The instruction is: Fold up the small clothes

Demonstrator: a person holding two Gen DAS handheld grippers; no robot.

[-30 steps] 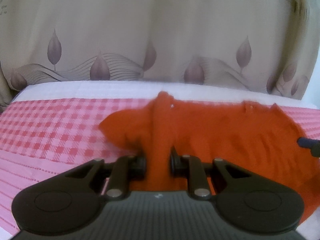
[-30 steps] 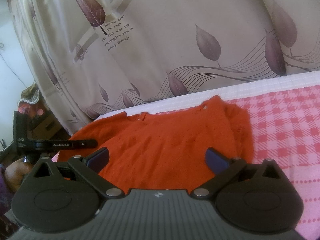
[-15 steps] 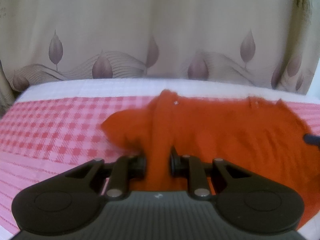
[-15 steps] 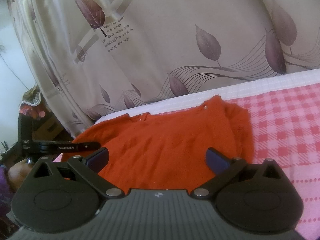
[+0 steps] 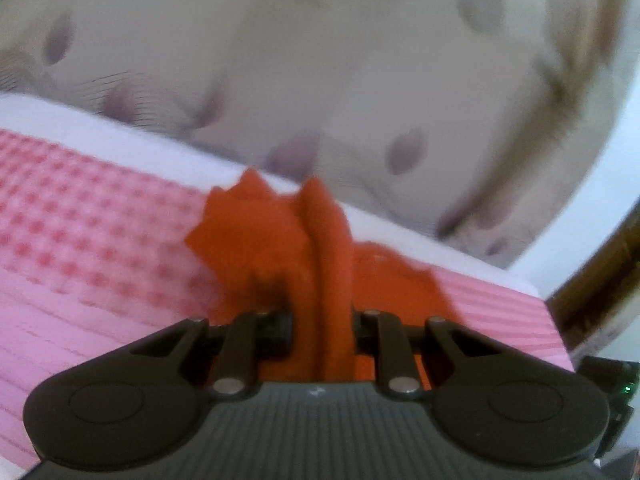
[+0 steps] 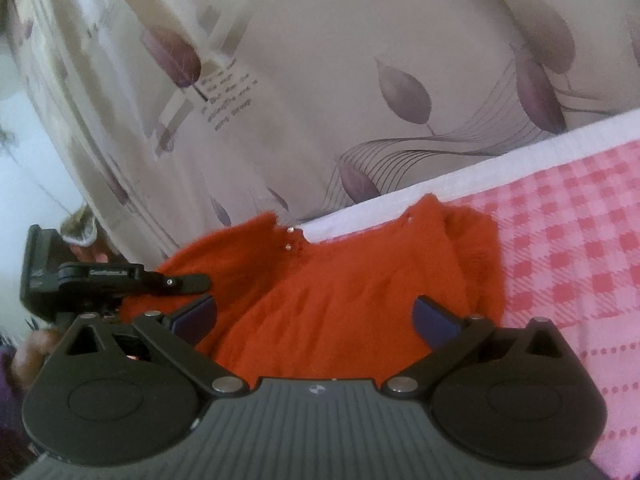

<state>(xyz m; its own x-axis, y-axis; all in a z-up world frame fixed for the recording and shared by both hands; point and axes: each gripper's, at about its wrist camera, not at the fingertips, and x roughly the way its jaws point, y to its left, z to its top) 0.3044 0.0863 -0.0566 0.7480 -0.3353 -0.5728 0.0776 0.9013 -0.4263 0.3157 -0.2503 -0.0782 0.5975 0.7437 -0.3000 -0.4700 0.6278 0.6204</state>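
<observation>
A small orange-red knit sweater [image 6: 352, 292] lies on the pink checked bed cover [image 6: 568, 264]. In the left wrist view my left gripper [image 5: 322, 320] is shut on a bunched fold of the sweater [image 5: 328, 248] and holds it lifted, the cloth rising in a ridge between the fingers; that view is blurred. My right gripper [image 6: 314, 314] is open and empty, low over the sweater's body, blue pads [image 6: 434, 318] apart. The left gripper [image 6: 132, 280] also shows at the left of the right wrist view, at the sweater's edge.
A beige curtain with purple leaf prints [image 6: 400, 92] hangs behind the bed. A white strip of bedding [image 6: 520, 160] runs along the far edge. The pink checked cover spreads to the left in the left wrist view [image 5: 80, 220]. Dark furniture [image 5: 600, 280] stands at the right.
My left gripper has lifted and swung with the sweater fold, the view tilting and blurring; the cloth is now bunched up. My right gripper stayed open and shifted slightly closer over the sweater.
</observation>
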